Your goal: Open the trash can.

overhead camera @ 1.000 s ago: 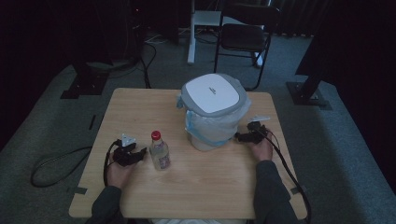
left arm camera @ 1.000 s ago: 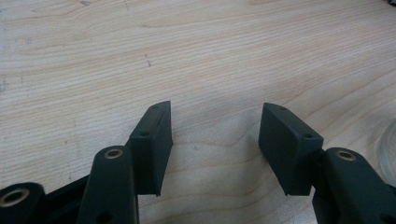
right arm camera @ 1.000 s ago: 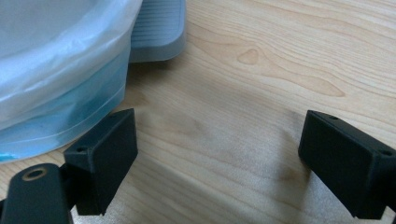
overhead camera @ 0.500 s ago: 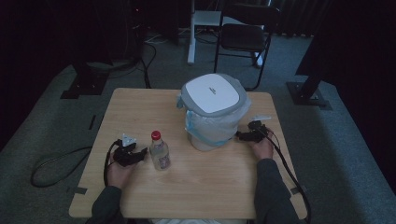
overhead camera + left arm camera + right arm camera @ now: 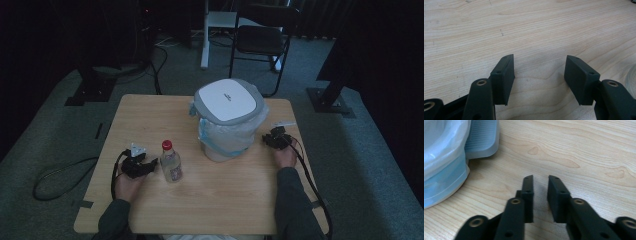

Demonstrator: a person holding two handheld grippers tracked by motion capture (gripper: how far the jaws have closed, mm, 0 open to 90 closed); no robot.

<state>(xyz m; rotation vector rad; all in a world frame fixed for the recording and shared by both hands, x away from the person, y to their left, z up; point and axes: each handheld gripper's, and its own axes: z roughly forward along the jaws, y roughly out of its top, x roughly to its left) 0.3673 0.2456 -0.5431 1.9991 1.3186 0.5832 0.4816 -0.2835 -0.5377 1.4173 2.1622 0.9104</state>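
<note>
the pale wooden table carries a white bin with a grey-rimmed lid and plastic liner near its far edge. a small clear bottle with a red cap stands left of middle – just beside the left gripper, jaws spread, empty. by the right edge the right gripper – jaws just closing, a narrow gap left, nothing between.

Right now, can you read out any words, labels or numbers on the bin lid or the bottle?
White bin lid: a small dark mark at its centre, too small to read.
Clear plastic bottle with red cap: a label, too blurred to read.
No other text can be read.
</note>
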